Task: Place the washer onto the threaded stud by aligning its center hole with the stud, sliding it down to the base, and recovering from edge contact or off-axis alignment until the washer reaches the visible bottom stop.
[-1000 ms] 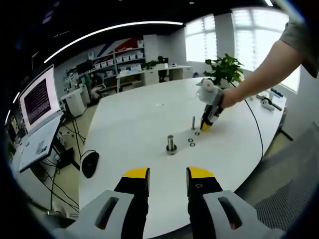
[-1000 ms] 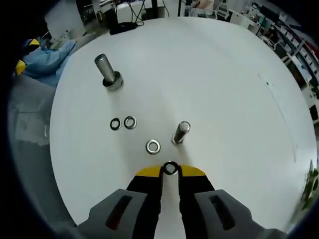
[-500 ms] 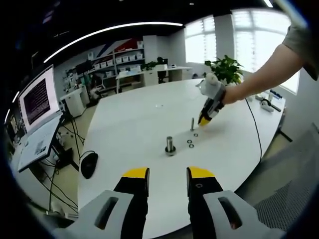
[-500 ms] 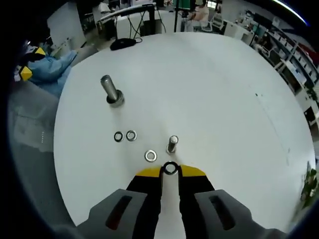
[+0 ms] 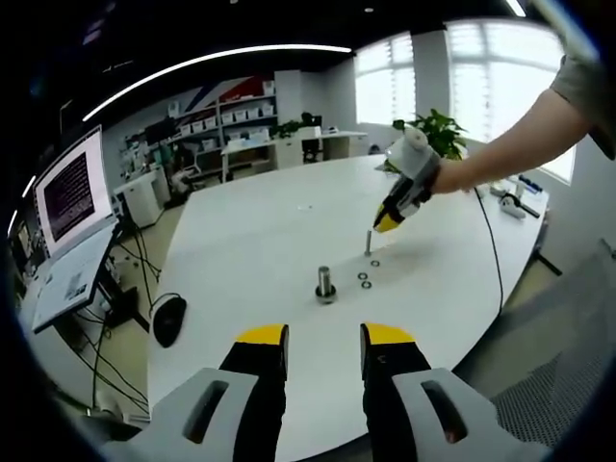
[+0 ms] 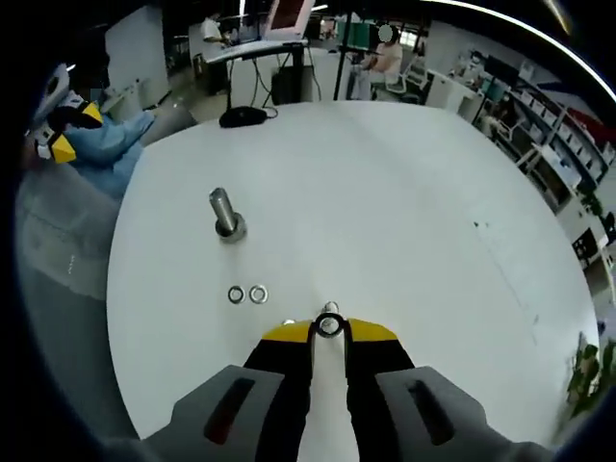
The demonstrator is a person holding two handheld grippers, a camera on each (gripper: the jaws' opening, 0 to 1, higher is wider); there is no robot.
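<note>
In the right gripper view the jaws and the washer (image 6: 330, 325) between their tips cover nearly all of the stud (image 6: 330, 308); just its top peeks out, and a loose washer (image 6: 288, 322) is half hidden beside them. In the left gripper view the washers (image 5: 364, 281) on the worktop (image 5: 269, 241) are too small to count surely, and the person's arm (image 5: 525, 130) is cut off by the edge.

bright window (image 5: 500, 87) glare, sharp centre, fisheye-bent edges
</note>
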